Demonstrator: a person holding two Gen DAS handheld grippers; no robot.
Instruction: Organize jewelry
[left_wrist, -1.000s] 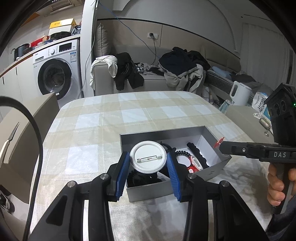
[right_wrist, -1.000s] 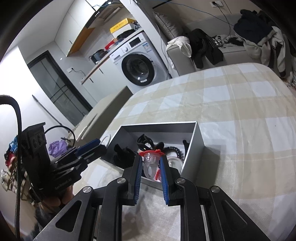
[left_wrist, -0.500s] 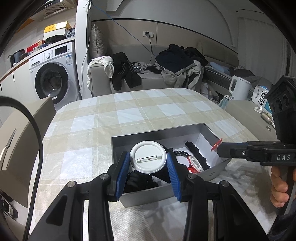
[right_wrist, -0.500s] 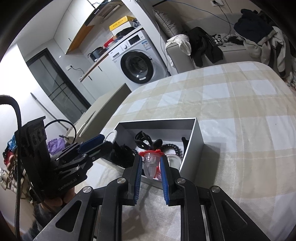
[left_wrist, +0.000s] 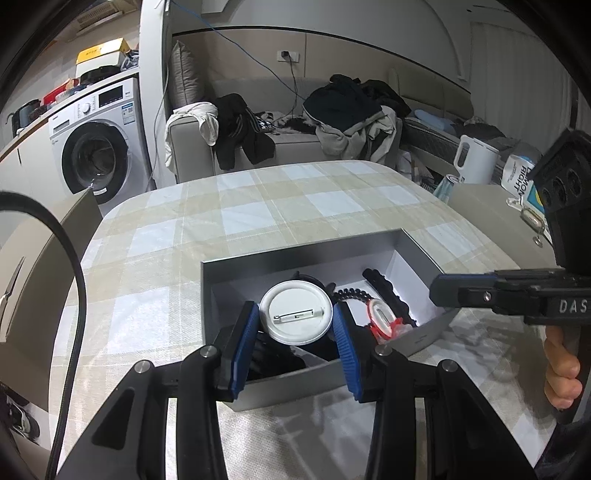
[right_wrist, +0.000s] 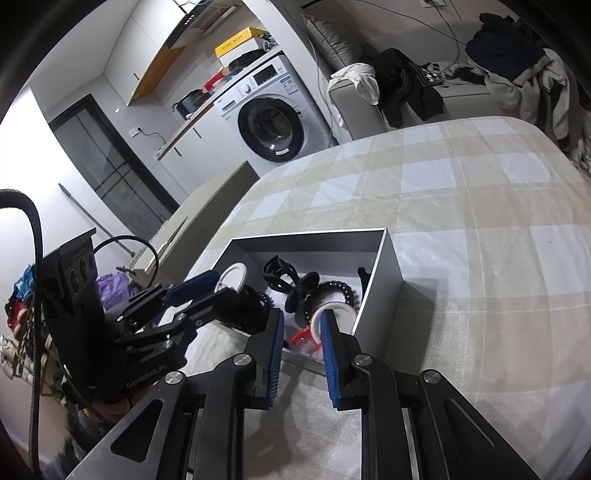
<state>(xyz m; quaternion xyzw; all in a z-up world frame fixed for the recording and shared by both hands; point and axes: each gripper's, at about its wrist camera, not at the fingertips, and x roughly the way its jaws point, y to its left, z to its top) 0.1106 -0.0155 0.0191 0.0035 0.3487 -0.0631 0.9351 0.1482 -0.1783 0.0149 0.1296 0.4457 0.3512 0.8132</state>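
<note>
Left gripper (left_wrist: 295, 334) clamped on round white pin badge (left_wrist: 294, 312) above grey box (left_wrist: 295, 254); right gripper (right_wrist: 302, 350) released at box's near wall.

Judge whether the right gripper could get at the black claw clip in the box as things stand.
Probably yes. The right gripper is open and empty at the box's near corner, the box has no lid, and the black claw clip lies exposed on top, just beyond the beaded bracelet.

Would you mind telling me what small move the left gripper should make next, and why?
Probably lower and open: the left gripper holds the white badge above the gray box, while the right gripper looks empty.
</note>
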